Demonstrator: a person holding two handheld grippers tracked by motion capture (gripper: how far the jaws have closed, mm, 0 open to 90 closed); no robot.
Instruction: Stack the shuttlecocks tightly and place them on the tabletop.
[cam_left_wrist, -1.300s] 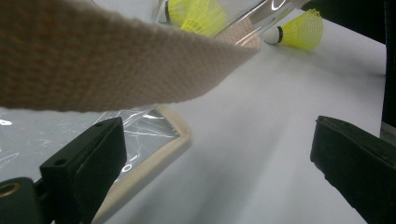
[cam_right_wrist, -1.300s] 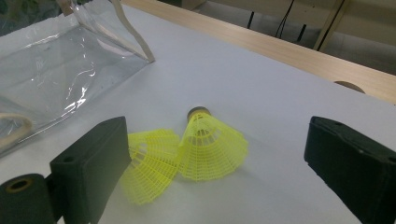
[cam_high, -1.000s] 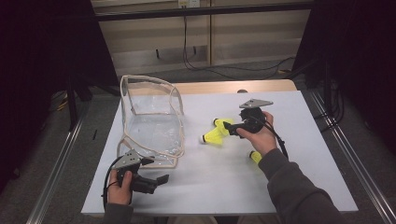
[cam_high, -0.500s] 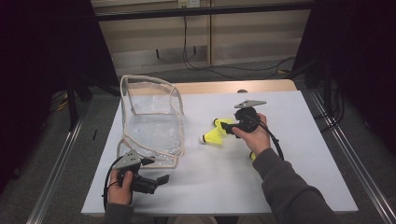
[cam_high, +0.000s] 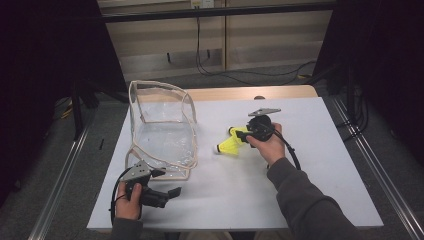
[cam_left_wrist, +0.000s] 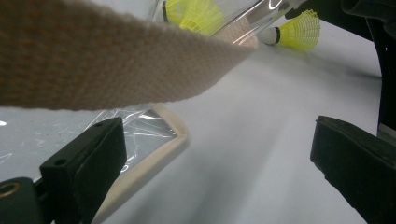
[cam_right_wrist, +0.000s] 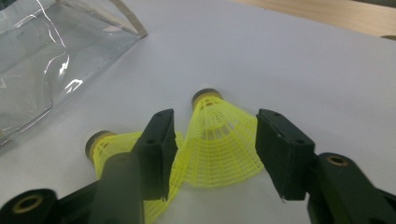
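Two yellow shuttlecocks (cam_high: 230, 145) lie side by side on the white table top, right of a clear bag (cam_high: 160, 135) with beige trim. My right gripper (cam_high: 244, 136) reaches down over them. Its jaws have just been closing, and one shuttlecock's skirt (cam_right_wrist: 219, 144) sits between them, undeformed, with the pads right at its sides. The other shuttlecock (cam_right_wrist: 105, 144) lies just outside the left jaw. My left gripper (cam_high: 167, 192) rests open near the table's front left, by the bag's trimmed edge (cam_left_wrist: 163, 140). The bag's beige strap (cam_left_wrist: 116, 60) hangs above that gripper's jaws.
The white board (cam_high: 320, 170) covers most of the table, with a strip of bare wood (cam_high: 225, 93) at the back. Metal rails (cam_high: 380, 175) run along both sides. Dark floor and cables lie beyond the far edge.
The right gripper has shifted a little left and down onto the shuttlecocks, and its jaws have narrowed around one. The left gripper and the bag have stayed put.
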